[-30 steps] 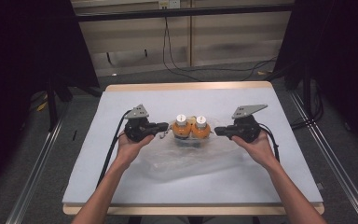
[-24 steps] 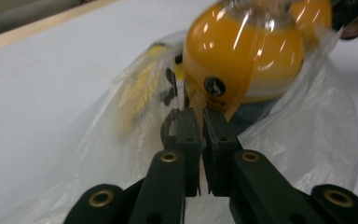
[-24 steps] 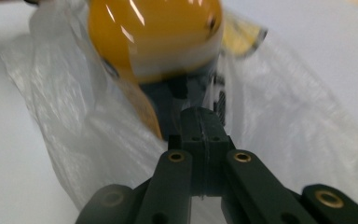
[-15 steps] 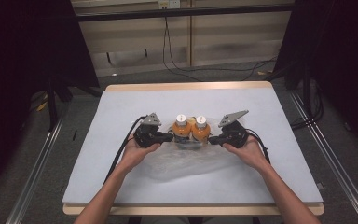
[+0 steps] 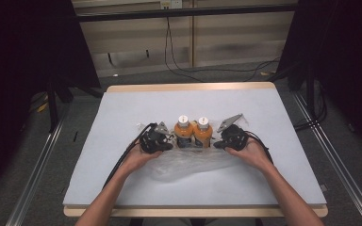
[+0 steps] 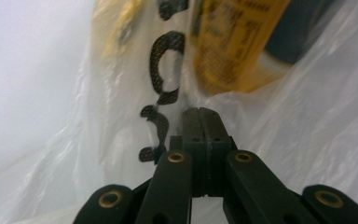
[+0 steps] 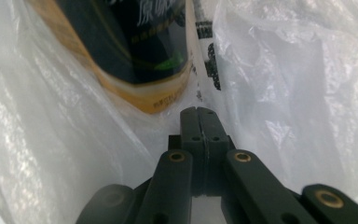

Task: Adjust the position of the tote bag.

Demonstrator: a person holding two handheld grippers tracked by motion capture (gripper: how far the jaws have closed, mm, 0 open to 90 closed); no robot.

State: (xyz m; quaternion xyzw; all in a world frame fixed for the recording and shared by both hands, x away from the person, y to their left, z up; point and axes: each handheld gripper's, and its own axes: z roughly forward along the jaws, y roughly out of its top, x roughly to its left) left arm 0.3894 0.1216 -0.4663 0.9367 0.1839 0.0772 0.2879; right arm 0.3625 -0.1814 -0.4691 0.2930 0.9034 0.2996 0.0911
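The left tongs (image 5: 168, 140) and right tongs (image 5: 217, 142) are being kept pressed together, each seemingly pinching the clear plastic bag (image 5: 188, 162) on the worktop (image 5: 122, 108). Between them, two orange bottles (image 5: 193, 134) are being flanked, standing upright just beyond the tips

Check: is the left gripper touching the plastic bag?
Touching. In the left gripper view the left gripper, jaws shut together, has its tips pressed into the clear plastic bag, whose film runs right up to them.
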